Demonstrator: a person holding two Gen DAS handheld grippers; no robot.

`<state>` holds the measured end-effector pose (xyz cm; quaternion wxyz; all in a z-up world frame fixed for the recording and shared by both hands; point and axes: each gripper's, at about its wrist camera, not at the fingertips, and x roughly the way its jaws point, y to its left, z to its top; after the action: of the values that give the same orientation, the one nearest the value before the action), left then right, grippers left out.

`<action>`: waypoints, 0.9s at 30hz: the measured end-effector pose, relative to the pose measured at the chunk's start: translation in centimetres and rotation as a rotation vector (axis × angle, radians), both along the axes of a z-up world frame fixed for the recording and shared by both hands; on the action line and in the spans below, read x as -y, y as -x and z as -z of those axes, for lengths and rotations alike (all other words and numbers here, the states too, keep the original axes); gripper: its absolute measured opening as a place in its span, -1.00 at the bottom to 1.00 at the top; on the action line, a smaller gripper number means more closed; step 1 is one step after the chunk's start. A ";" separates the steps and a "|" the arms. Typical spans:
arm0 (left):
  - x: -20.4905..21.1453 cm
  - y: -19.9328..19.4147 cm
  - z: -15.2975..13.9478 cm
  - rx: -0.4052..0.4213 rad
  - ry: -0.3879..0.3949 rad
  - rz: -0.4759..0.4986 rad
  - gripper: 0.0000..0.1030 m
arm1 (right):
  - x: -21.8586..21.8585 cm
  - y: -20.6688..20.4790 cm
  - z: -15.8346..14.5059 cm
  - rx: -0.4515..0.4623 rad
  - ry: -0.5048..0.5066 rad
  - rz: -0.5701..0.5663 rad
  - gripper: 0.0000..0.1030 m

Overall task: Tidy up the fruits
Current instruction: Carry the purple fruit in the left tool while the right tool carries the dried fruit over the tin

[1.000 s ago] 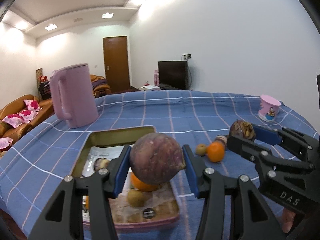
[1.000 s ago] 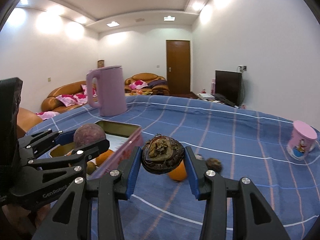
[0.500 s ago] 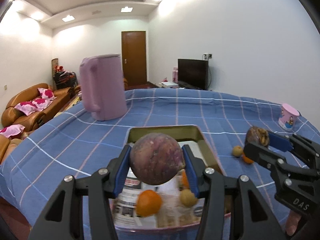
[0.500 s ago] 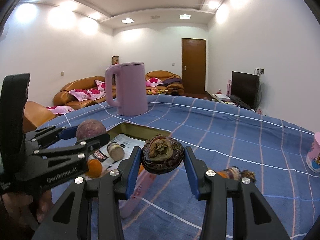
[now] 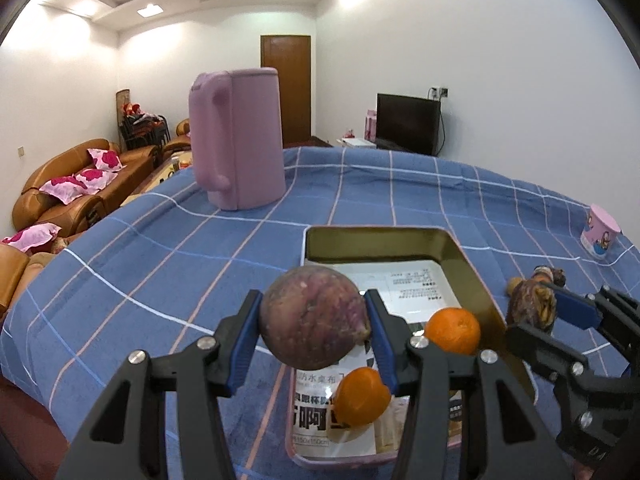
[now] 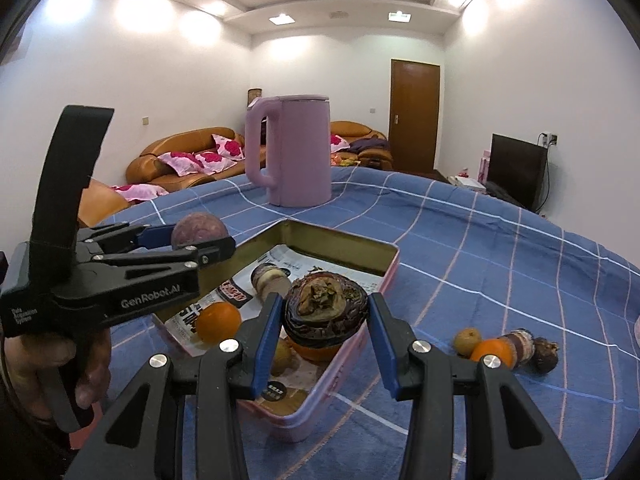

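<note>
Up close on the left, left gripper (image 5: 314, 330) clamped on a round mottled purple fruit (image 5: 313, 317), held above the near left edge of the pink-rimmed rectangular metal tin (image 5: 472, 276). Alongside, right gripper (image 6: 323, 318) squeezing a dark wrinkled purple fruit with a brown dried top (image 6: 325, 309), over the tin's near corner. Below, lying on printed paper in the tin, two oranges (image 5: 452, 330). Farther right on the blue checked tablecloth (image 6: 480, 248), loose small fruits (image 6: 504, 346). Beyond, a tall lilac plastic jug (image 5: 236, 140) standing upright.
</note>
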<state>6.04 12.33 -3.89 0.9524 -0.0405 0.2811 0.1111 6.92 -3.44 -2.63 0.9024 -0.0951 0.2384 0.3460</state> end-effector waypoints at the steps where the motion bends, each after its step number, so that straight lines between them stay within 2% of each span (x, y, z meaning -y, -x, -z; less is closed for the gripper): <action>1: 0.0 -0.1 0.0 -0.005 -0.003 0.000 0.01 | -0.3 0.0 0.2 -0.009 0.012 -0.007 -0.12; 11: 0.2 -0.2 0.1 -0.021 -0.020 0.009 0.02 | -1.6 -0.1 0.8 -0.051 0.071 -0.042 -0.12; 23: 1.1 -0.3 0.4 -0.041 -0.043 0.027 0.03 | -2.0 -0.4 1.3 -0.098 0.092 -0.058 -0.12; 27: 1.3 -0.2 0.4 -0.041 -0.033 0.033 0.12 | -2.3 -0.2 1.4 -0.104 0.102 -0.072 -0.11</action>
<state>6.24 11.07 -4.33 0.9486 -0.0178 0.2994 0.1009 7.17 -1.15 -4.03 0.8697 -0.1314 0.2990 0.3701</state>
